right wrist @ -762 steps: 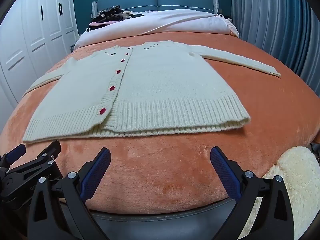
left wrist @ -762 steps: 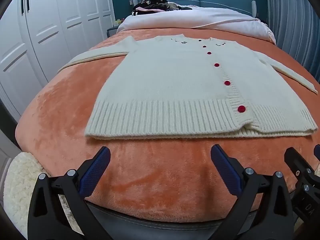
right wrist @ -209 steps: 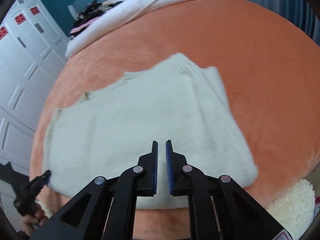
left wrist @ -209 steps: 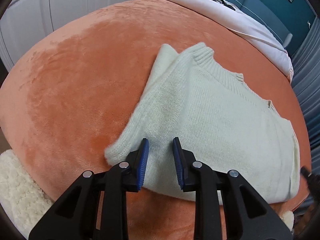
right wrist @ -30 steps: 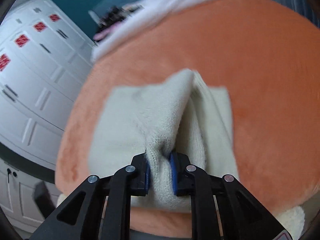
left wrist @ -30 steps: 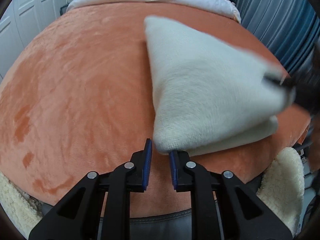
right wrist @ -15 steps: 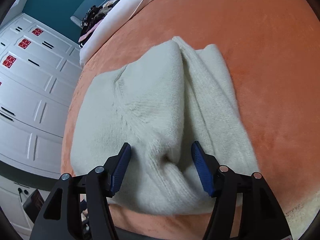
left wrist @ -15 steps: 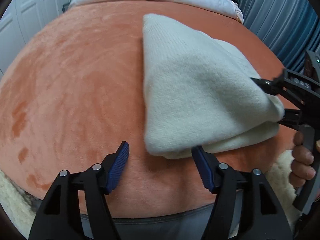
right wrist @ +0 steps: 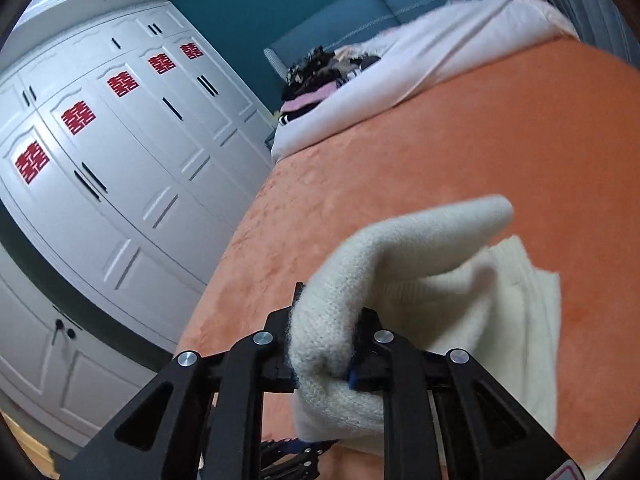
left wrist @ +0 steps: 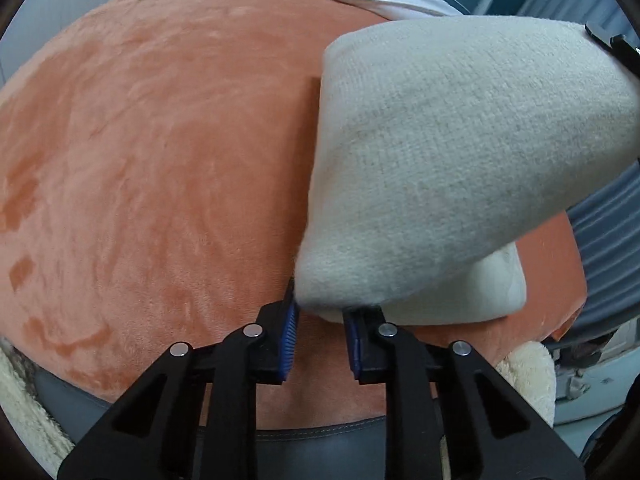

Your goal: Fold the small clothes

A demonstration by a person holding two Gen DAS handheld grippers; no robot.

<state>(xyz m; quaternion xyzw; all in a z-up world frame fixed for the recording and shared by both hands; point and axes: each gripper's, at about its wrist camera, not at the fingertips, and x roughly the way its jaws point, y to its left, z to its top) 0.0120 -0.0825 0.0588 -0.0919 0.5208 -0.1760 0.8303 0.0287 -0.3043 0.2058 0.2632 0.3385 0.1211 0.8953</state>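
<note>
I have the folded cream sweater (left wrist: 460, 152) caught at two of its near corners, above the near edge of the bed (left wrist: 160, 140) with its orange plush blanket. My left gripper (left wrist: 319, 344) has just closed again, and its blue fingers (left wrist: 289, 332) now pinch the near left corner of the sweater, low and close to the blanket. My right gripper (right wrist: 325, 350) has also just closed; its fingers are clamped on a thick bunched fold of the knit, which bulges over and below them so the pads are nearly hidden. In the left view that right-hand end of the sweater is raised well off the bed, the top layer stretched up toward the right gripper's black tip at the upper right, while a lower layer sags beneath it toward the blanket. In the right view the rest of the sweater trails away to the right and rests on the orange cover.

Far across the bed lies a white quilt (right wrist: 420, 68) with a dark heap of clothes (right wrist: 320, 76) on it, against a blue headboard (right wrist: 360, 12). White wardrobes (right wrist: 120, 160) with red emblems stand on the left. A cream fluffy rug (left wrist: 528, 376) shows at the bed's near right corner.
</note>
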